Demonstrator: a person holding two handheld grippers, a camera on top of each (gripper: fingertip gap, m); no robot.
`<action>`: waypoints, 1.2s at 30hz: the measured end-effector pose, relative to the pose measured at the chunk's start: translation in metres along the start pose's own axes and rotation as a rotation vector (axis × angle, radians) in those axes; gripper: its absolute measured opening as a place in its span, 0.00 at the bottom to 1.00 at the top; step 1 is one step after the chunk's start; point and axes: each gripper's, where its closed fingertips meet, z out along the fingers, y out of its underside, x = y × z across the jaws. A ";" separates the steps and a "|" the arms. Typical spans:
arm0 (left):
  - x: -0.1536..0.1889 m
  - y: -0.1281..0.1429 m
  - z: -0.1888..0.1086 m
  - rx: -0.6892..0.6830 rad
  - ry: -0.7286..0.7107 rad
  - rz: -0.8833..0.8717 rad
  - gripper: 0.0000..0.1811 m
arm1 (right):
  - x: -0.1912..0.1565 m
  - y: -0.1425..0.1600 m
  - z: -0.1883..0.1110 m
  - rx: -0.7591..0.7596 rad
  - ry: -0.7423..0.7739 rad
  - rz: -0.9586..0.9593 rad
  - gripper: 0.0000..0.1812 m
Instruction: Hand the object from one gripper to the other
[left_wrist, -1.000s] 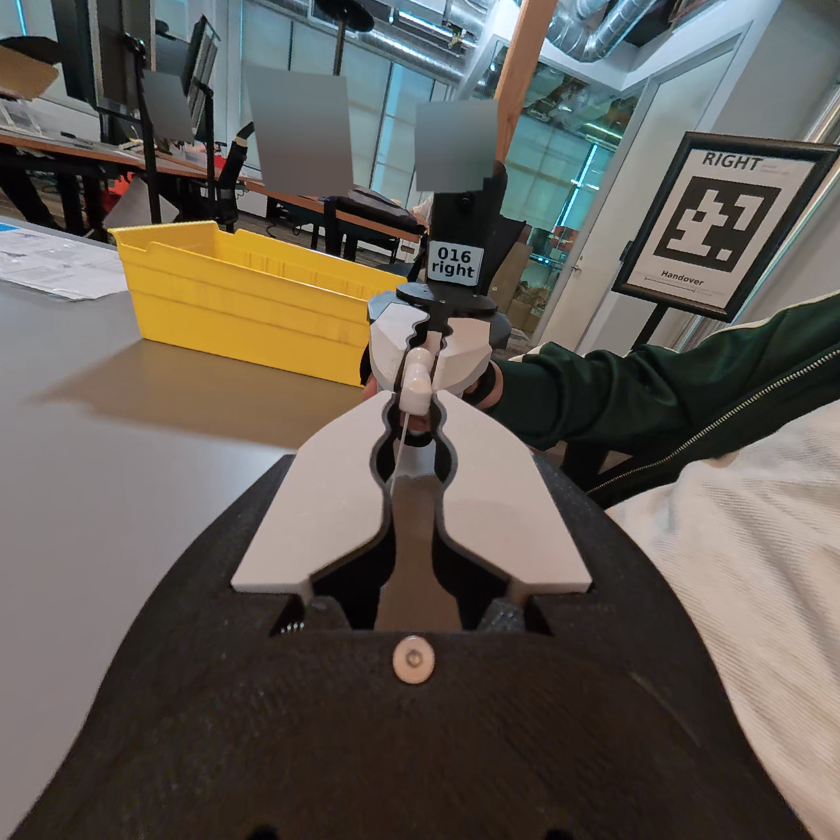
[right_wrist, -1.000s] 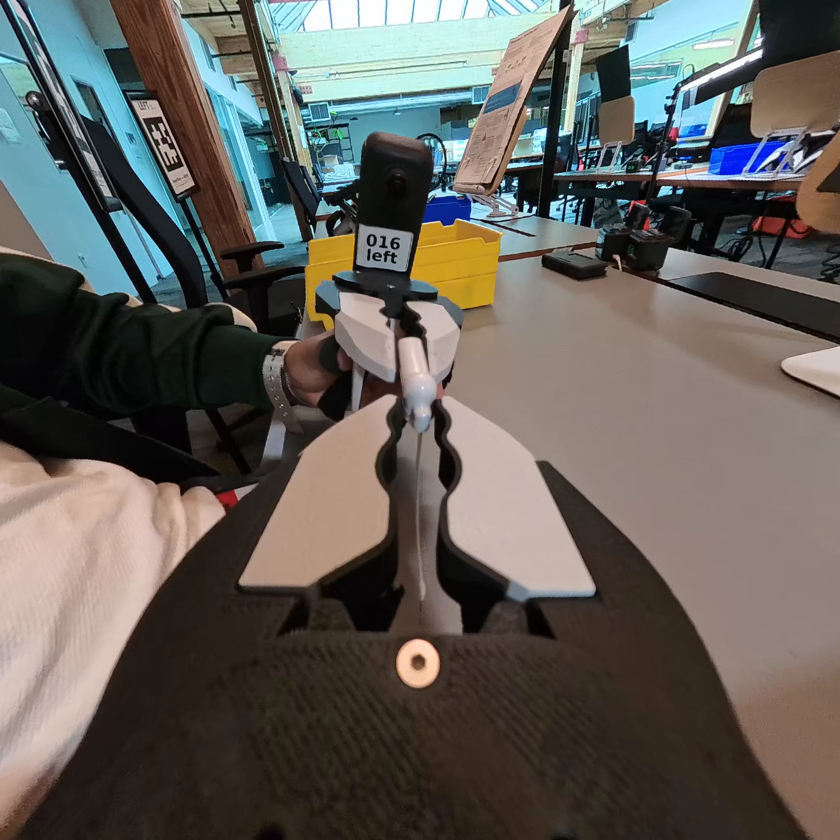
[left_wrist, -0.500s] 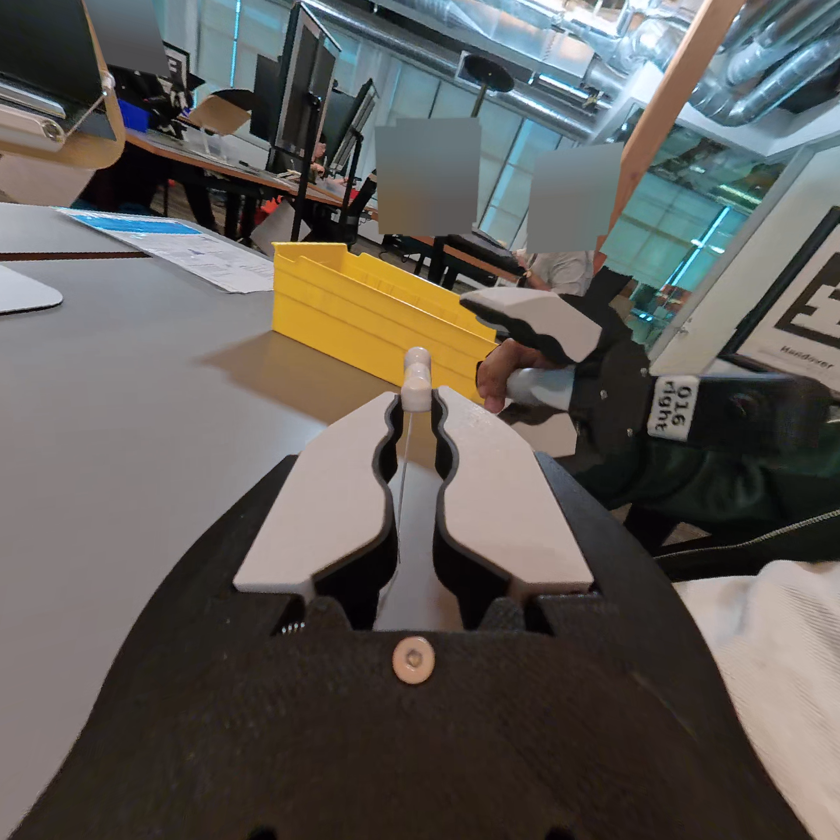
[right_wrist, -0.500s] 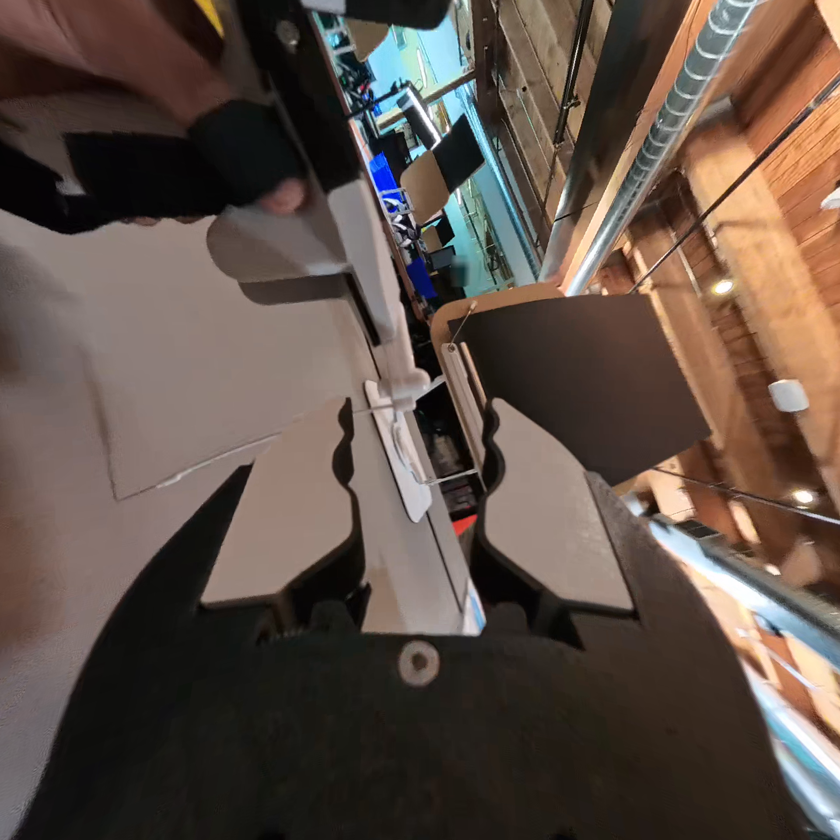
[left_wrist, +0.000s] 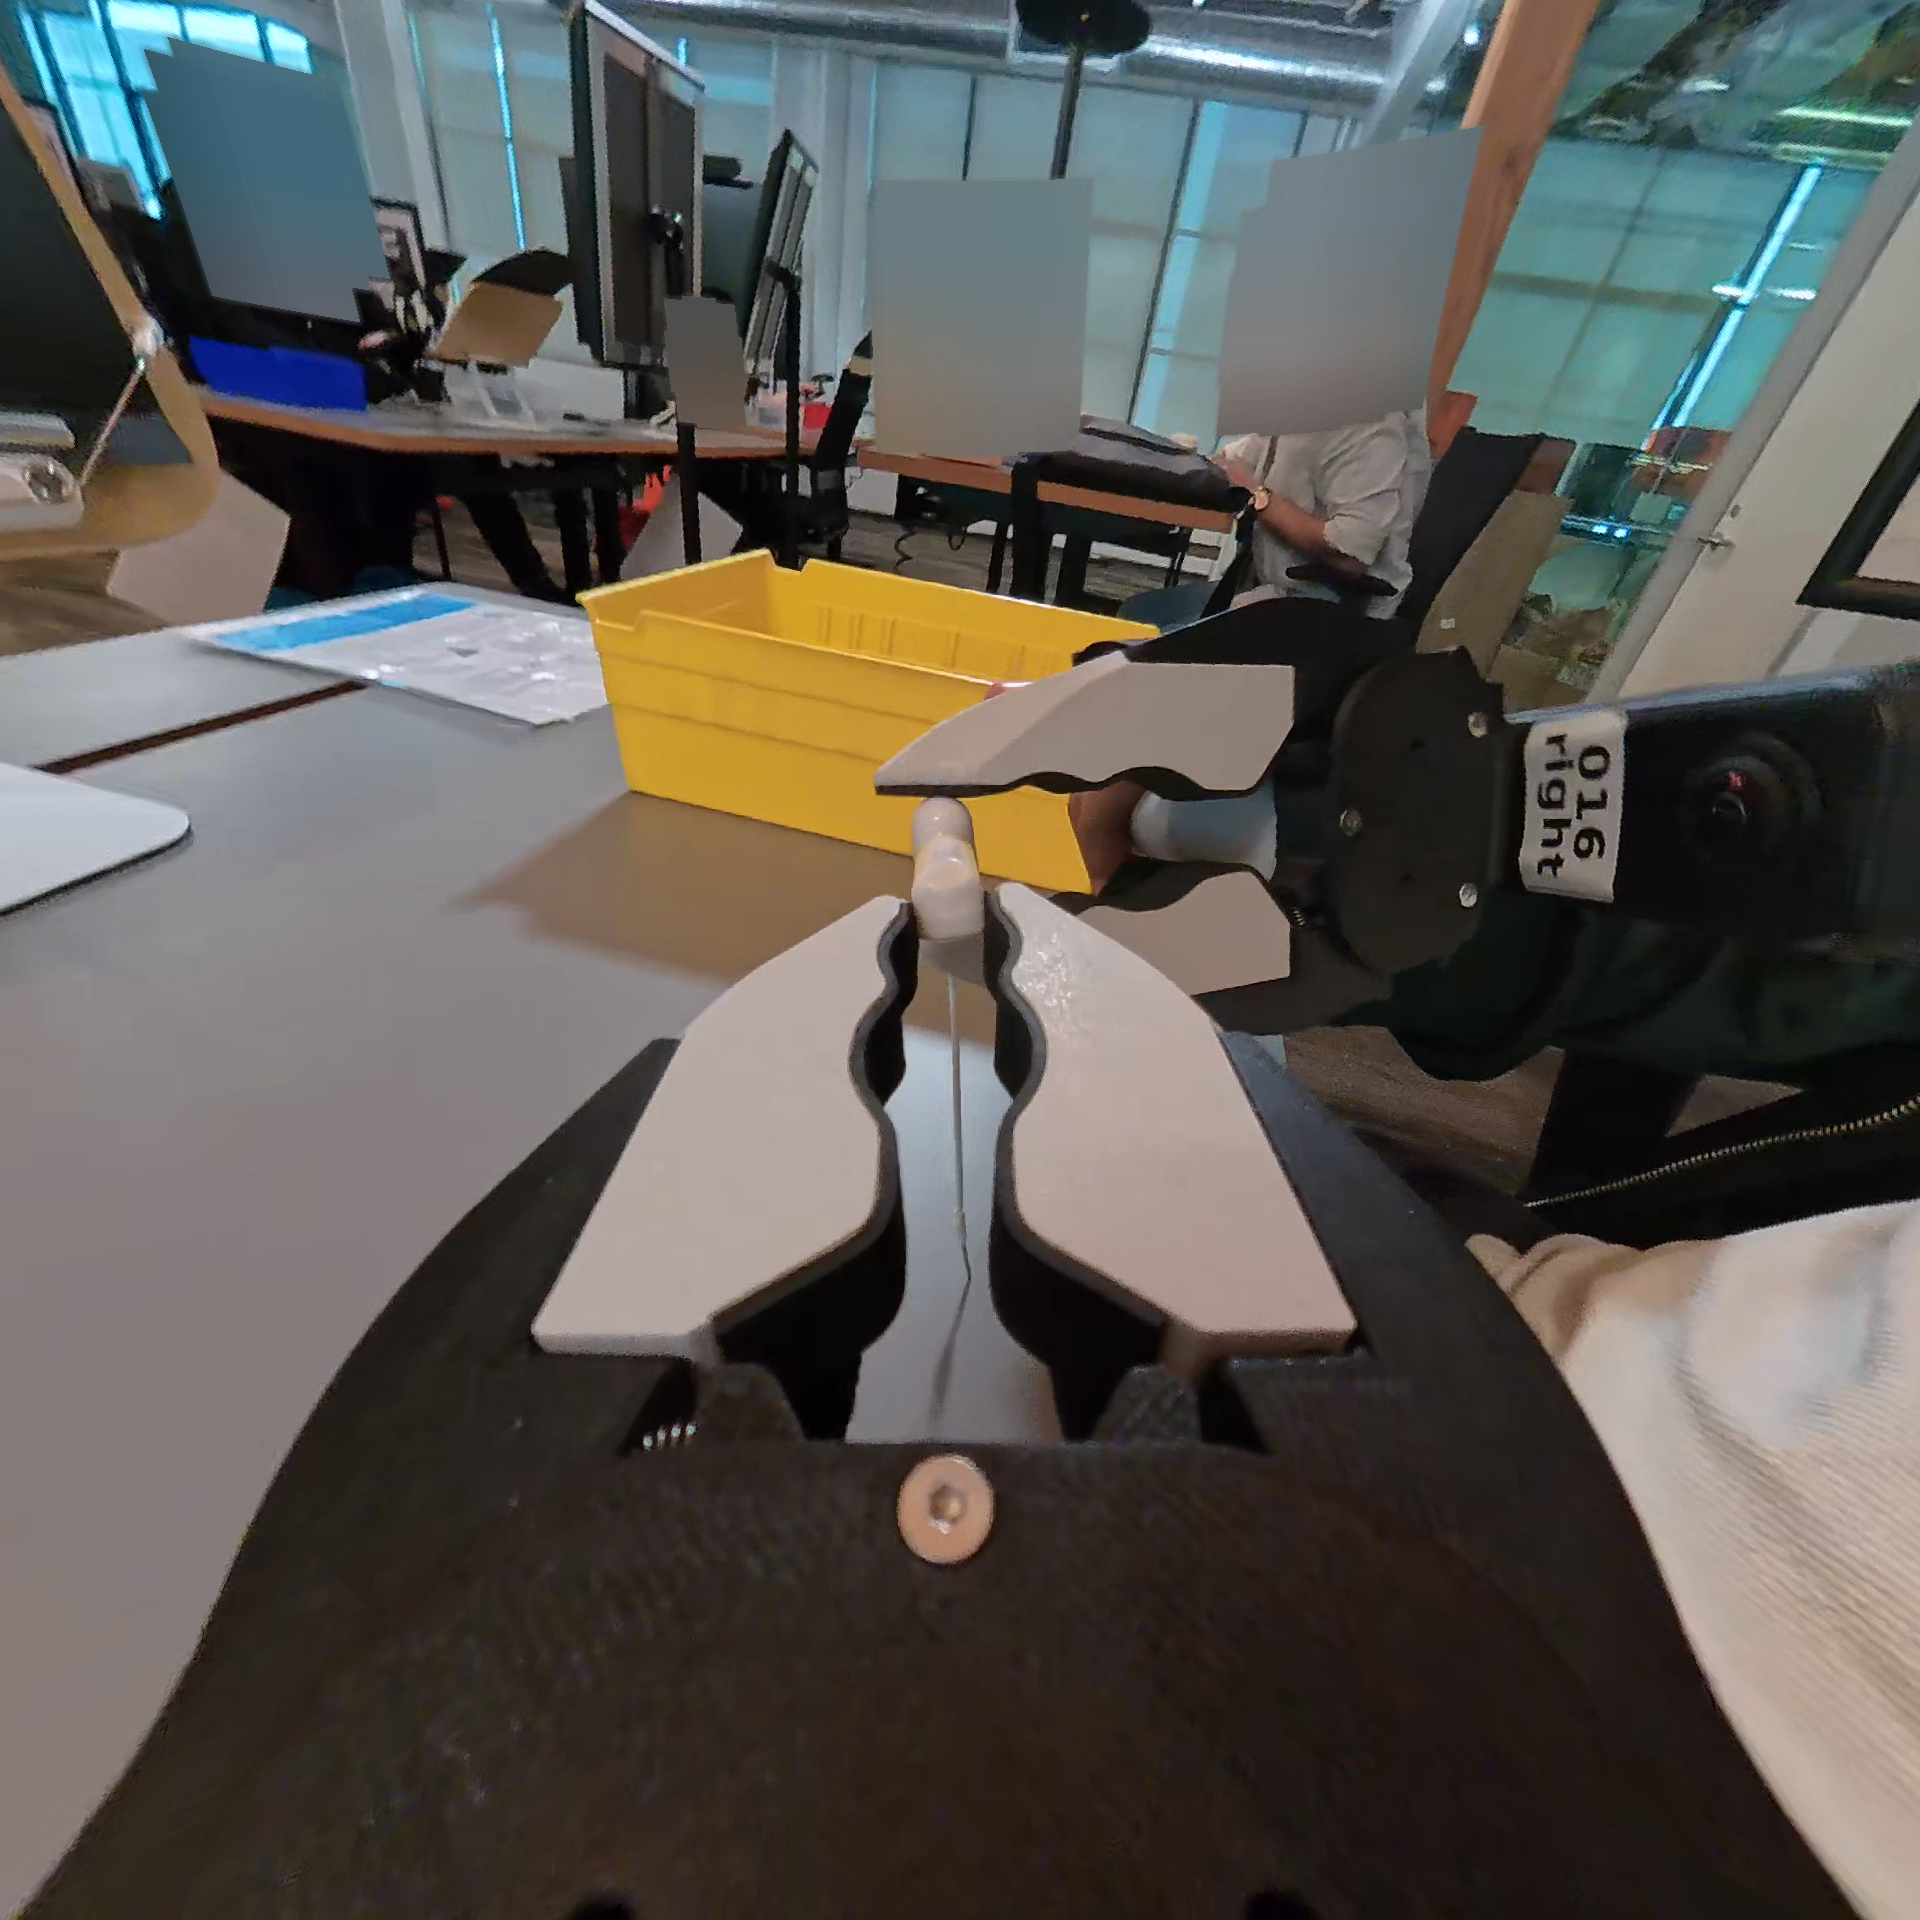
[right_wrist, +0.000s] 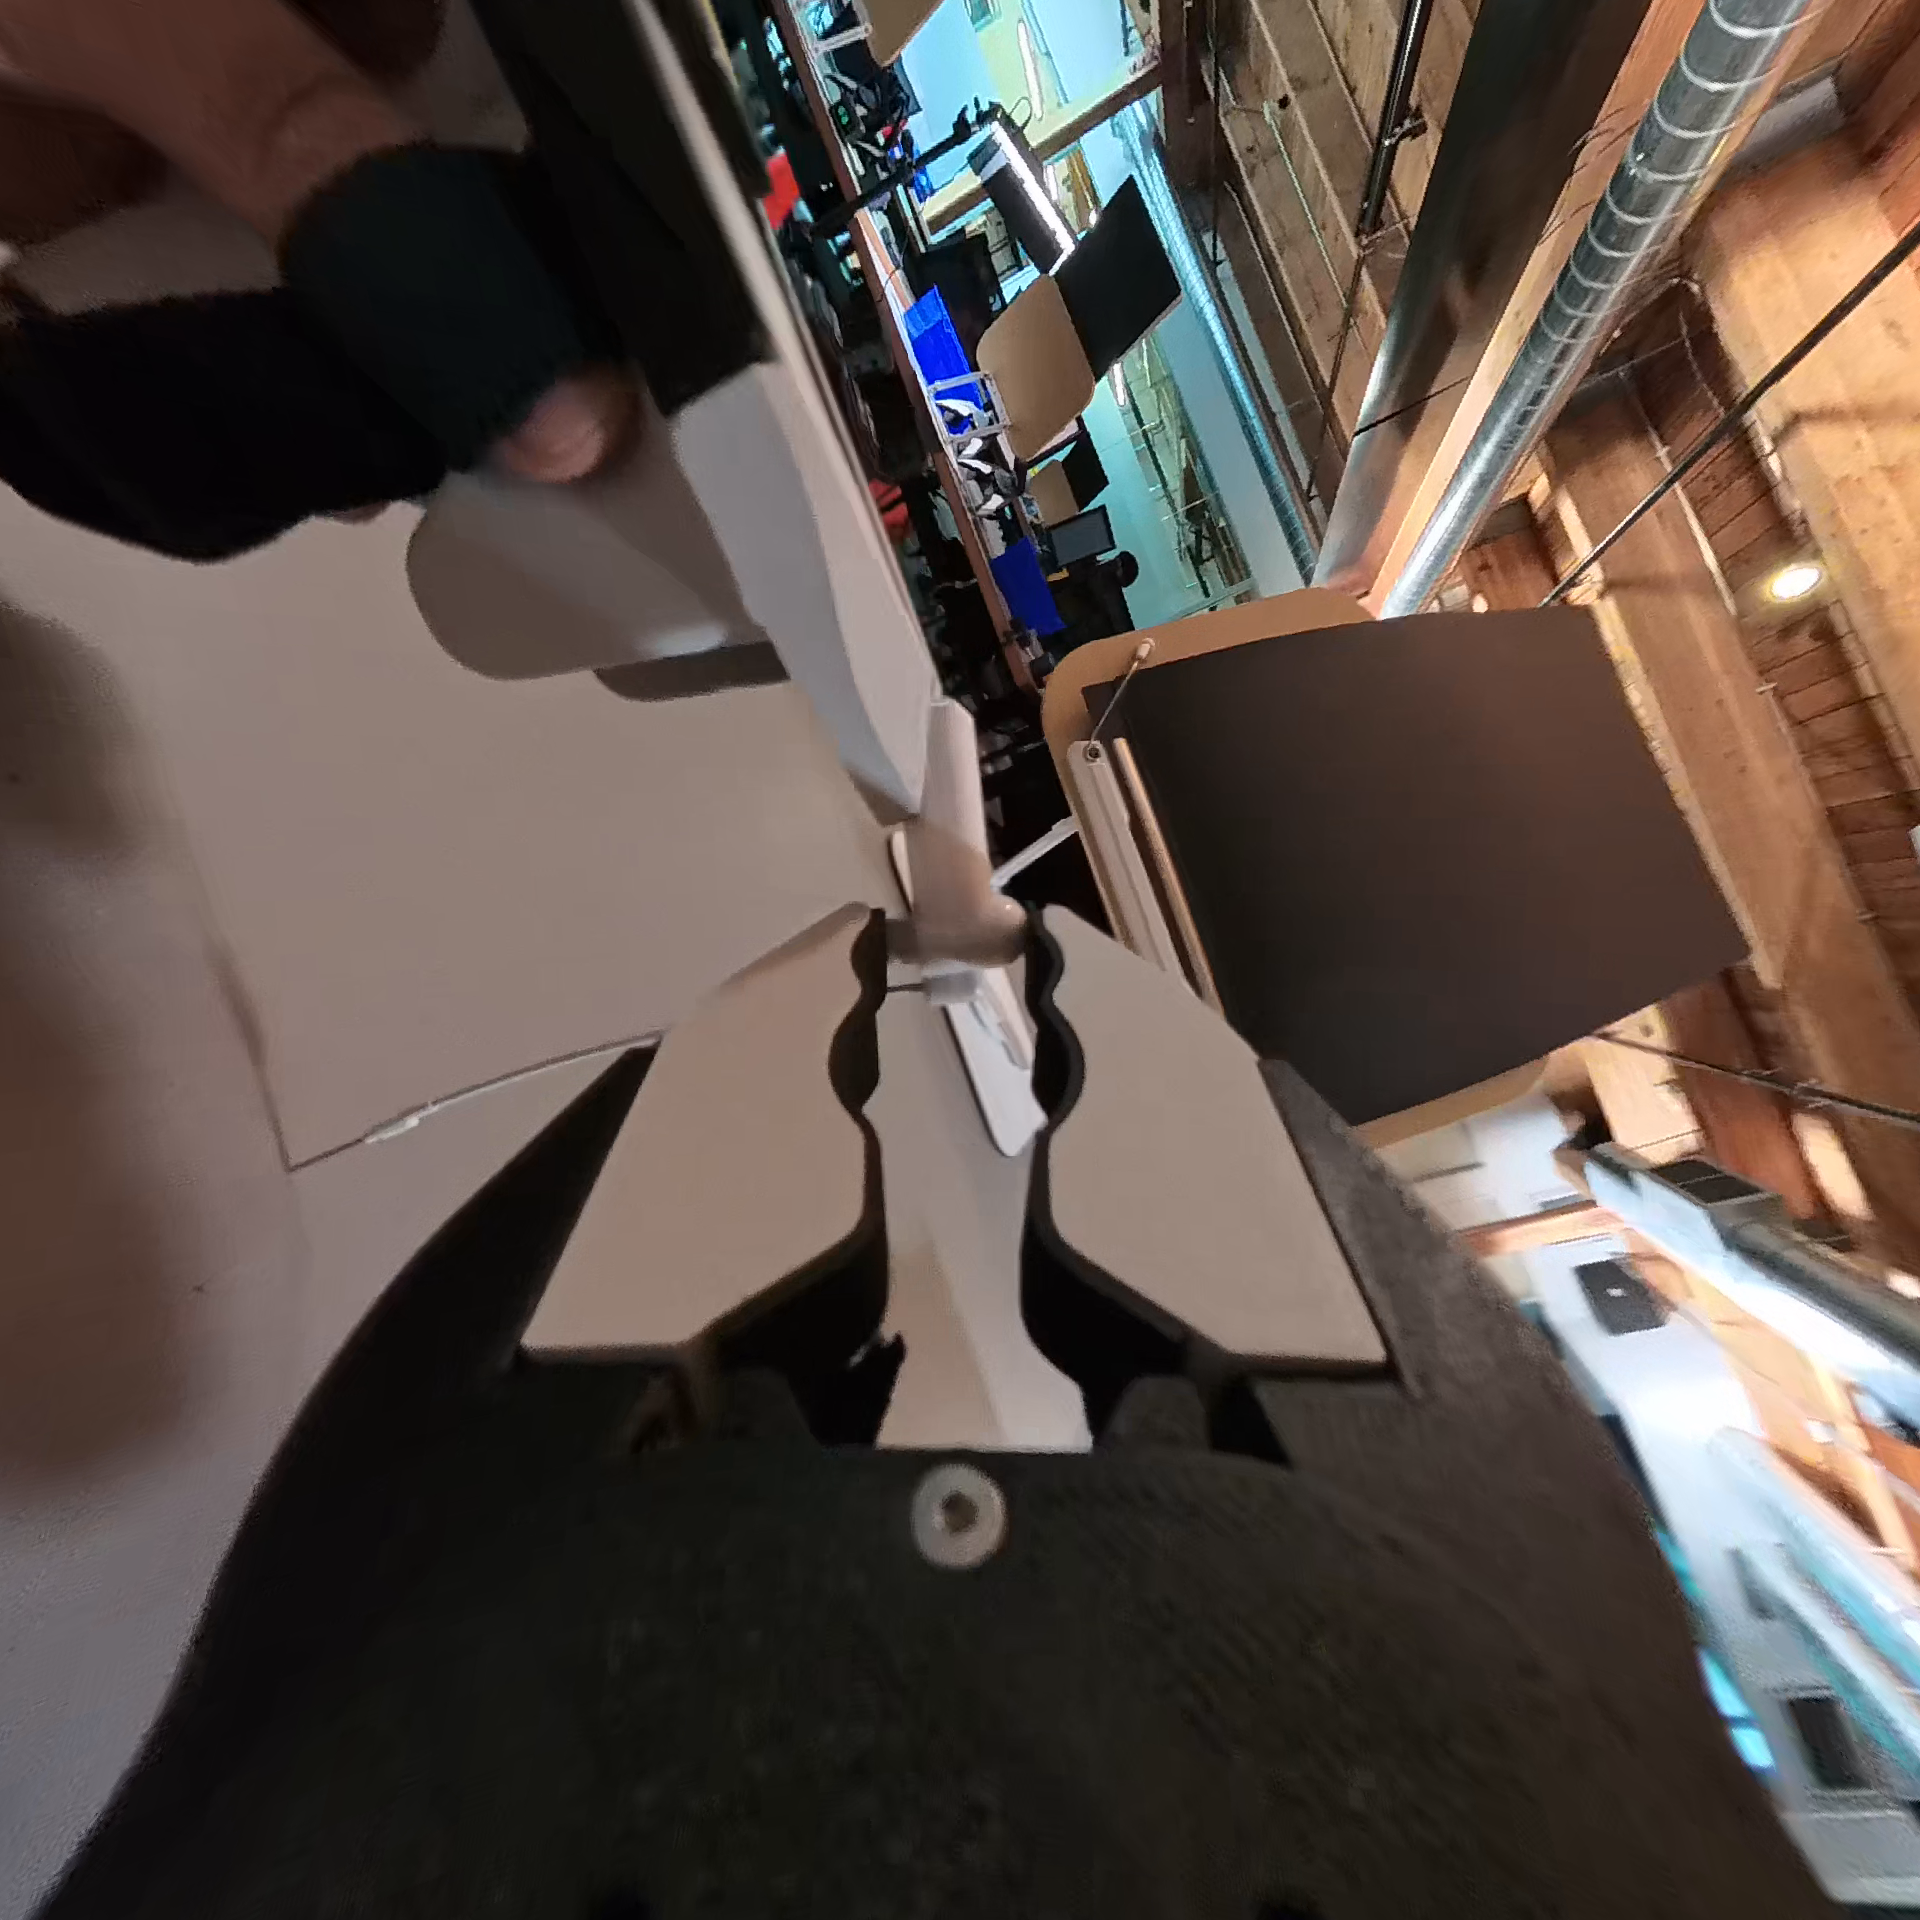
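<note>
left jaws clamp small white object (left_wrist: 943, 881), thin wire trailing.

Open office: desks (left_wrist: 499, 436), monitors (left_wrist: 634, 208)

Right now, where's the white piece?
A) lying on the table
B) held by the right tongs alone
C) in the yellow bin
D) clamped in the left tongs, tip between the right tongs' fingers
D: the left tongs are shut on the white piece, and the right tongs, turned sideways, bracket its tip. Whether they grip it is unclear.
</note>
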 end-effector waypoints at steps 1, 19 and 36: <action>0.001 -0.001 -0.001 0.017 0.011 0.016 0.07 | 0.001 0.002 0.000 0.001 -0.007 0.043 0.14; 0.000 -0.013 -0.008 0.171 0.159 -0.093 0.18 | -0.015 -0.024 -0.013 0.437 -0.708 1.332 0.14; 0.001 -0.018 -0.012 0.149 0.166 -0.124 0.07 | -0.012 -0.021 -0.006 0.460 -0.725 1.555 0.36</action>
